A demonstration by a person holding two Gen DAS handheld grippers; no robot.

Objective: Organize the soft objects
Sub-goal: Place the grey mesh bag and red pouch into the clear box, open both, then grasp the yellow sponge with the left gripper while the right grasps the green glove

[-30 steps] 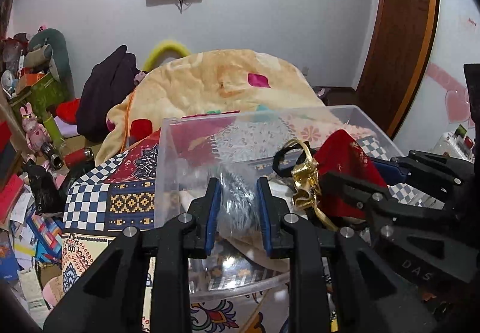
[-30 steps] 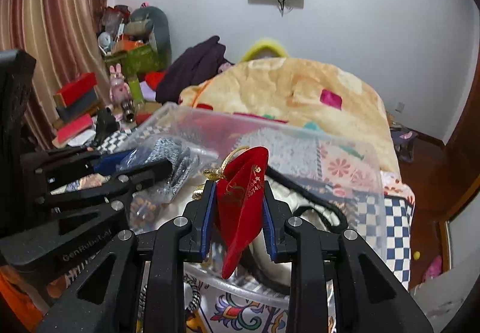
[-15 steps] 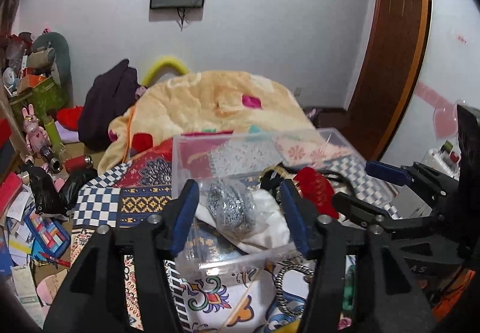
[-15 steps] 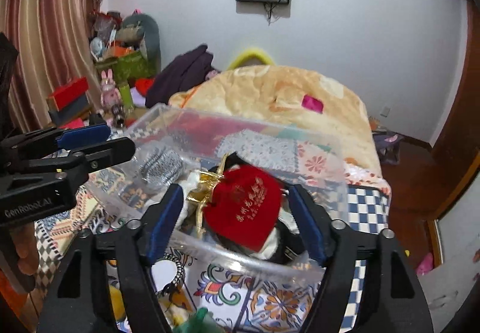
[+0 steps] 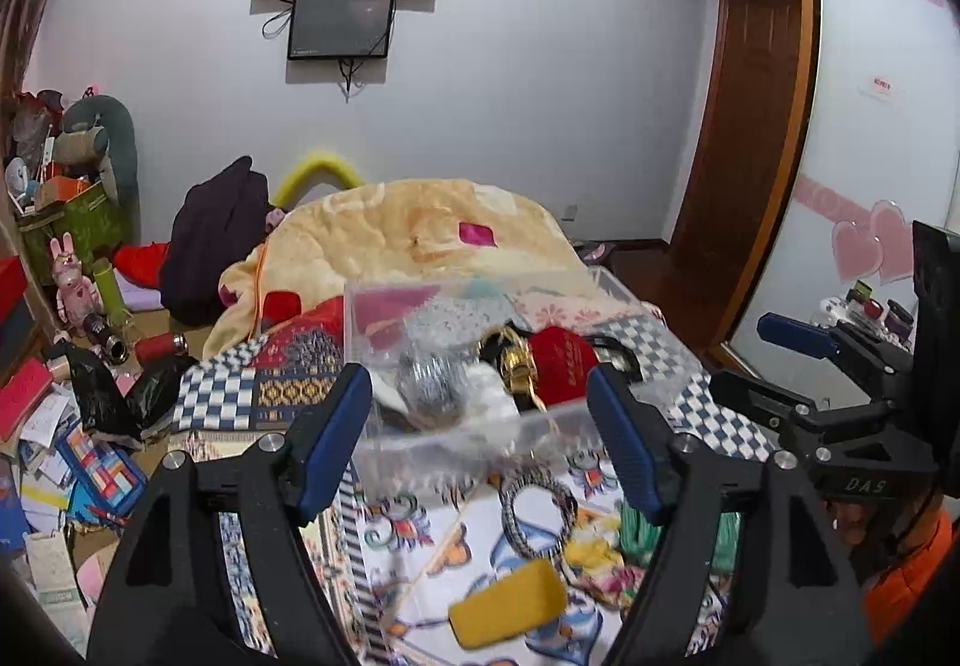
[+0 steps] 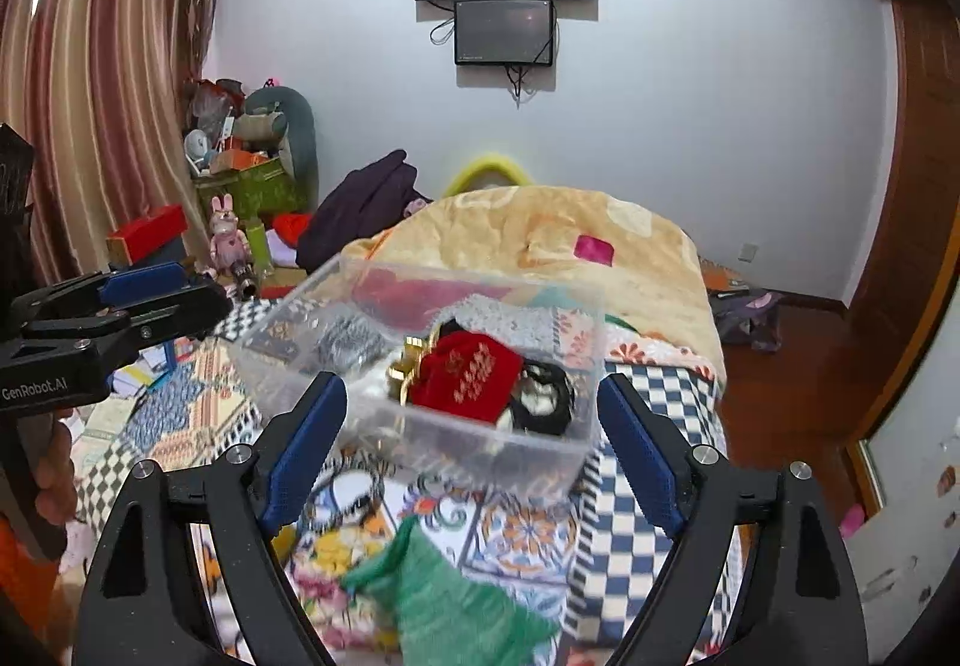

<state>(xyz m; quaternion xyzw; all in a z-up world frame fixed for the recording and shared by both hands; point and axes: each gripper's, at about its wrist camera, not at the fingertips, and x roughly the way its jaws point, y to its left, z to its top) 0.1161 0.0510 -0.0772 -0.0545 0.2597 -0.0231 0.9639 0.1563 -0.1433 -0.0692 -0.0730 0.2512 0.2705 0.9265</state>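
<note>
Both claws are spreading their jaws, and nothing sits between the pads of either one. The left claw (image 5: pixel 480 444) hangs over a bed covered in a patterned quilt (image 5: pixel 420 534), with the clear plastic bin (image 5: pixel 444 444) just ahead of its fingertips. In that bin, straight ahead of the left claw, lies a silvery bundle in clear wrap (image 5: pixel 429 381), and to its right a red velvet pouch (image 5: pixel 561 369) with a gold tie (image 5: pixel 516 366). Below the left claw, on the quilt, lie a yellow sponge-like block (image 5: pixel 510 609), blurred, and a black-and-white ring (image 5: pixel 534 513).

The right claw (image 6: pixel 474 441) also faces the clear plastic bin (image 6: pixel 480 447). The red velvet pouch (image 6: pixel 471 375) rests in it straight ahead, apart from both pads, with a black loop (image 6: pixel 549 402) just to its right. Below this claw, close to the camera, lies a green cloth (image 6: pixel 456 600), too blurred to say what it is. The left claw (image 6: pixel 114 306) shows off to the side, held by a hand (image 6: pixel 57 477).
</note>
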